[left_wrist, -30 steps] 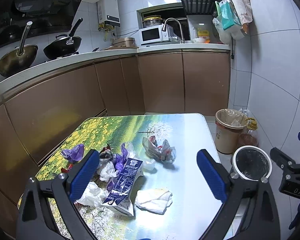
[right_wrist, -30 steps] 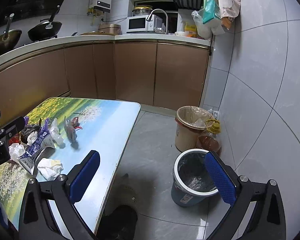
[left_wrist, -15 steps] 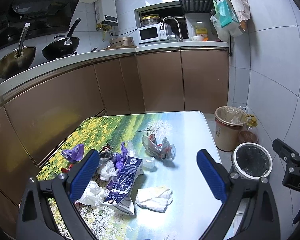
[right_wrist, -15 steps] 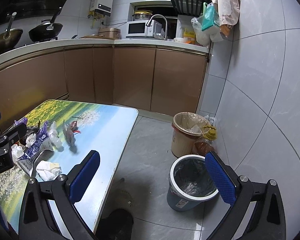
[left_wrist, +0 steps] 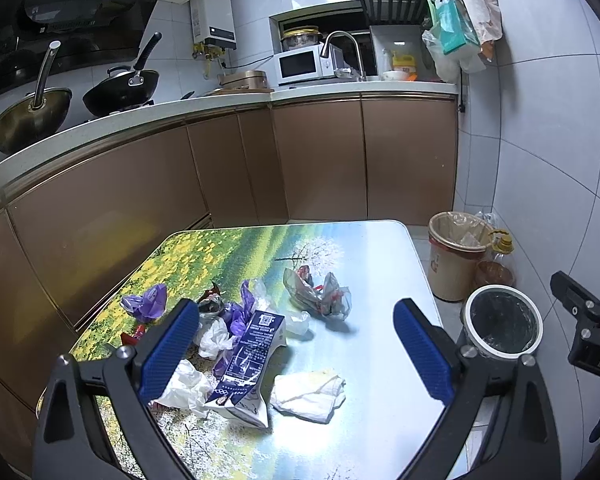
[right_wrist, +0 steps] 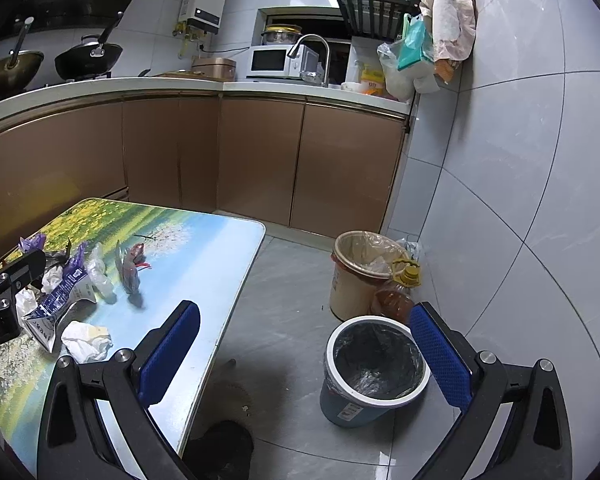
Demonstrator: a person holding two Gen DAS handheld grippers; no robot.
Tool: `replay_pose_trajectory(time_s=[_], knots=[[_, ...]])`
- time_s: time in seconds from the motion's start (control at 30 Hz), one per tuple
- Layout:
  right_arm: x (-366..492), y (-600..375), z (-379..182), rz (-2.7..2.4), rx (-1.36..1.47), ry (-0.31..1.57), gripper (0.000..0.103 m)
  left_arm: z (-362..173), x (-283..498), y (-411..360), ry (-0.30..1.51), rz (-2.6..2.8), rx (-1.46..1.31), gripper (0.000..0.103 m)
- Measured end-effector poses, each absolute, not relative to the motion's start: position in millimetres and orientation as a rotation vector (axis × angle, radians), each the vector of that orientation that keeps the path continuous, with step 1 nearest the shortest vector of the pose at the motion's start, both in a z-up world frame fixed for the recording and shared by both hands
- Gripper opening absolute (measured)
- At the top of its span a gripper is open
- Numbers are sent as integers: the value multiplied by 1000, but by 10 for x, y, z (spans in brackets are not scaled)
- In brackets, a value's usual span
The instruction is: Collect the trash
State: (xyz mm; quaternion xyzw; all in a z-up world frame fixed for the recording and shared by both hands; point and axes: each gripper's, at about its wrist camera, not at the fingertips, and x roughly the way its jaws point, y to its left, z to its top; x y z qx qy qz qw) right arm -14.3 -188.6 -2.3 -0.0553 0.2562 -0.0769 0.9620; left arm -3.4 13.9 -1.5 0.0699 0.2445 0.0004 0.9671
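Note:
Trash lies on the landscape-print table [left_wrist: 372,256]: a blue-and-white carton [left_wrist: 246,360], a crumpled white tissue [left_wrist: 310,394], a clear wrapper with red bits [left_wrist: 320,292], purple wrappers [left_wrist: 146,304] and white plastic scraps [left_wrist: 184,384]. My left gripper [left_wrist: 296,348] is open and empty above the pile. My right gripper [right_wrist: 304,356] is open and empty over the floor, right of the table [right_wrist: 204,248], with the blue bin lined in black [right_wrist: 374,368] between its fingers. The carton [right_wrist: 60,300] and tissue [right_wrist: 86,340] also show there.
A beige lined bin [right_wrist: 362,272] and an oil bottle [right_wrist: 398,292] stand by the tiled wall behind the blue bin [left_wrist: 502,324]. Brown kitchen cabinets [left_wrist: 320,160] run behind the table. A dark object [right_wrist: 220,448] lies on the floor by the table's edge.
Both grippers have risen and pulled back slightly, so the table and bins sit lower in view. Both stay open and empty. The trash has not moved.

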Motion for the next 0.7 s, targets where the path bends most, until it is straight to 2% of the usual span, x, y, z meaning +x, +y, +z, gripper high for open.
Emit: replay_pose_trajectory(time_s=[0.7], knots=[[-138, -1819, -10, -164, -138, 522, 103, 24, -52, 158, 517, -59, 121, 98]])
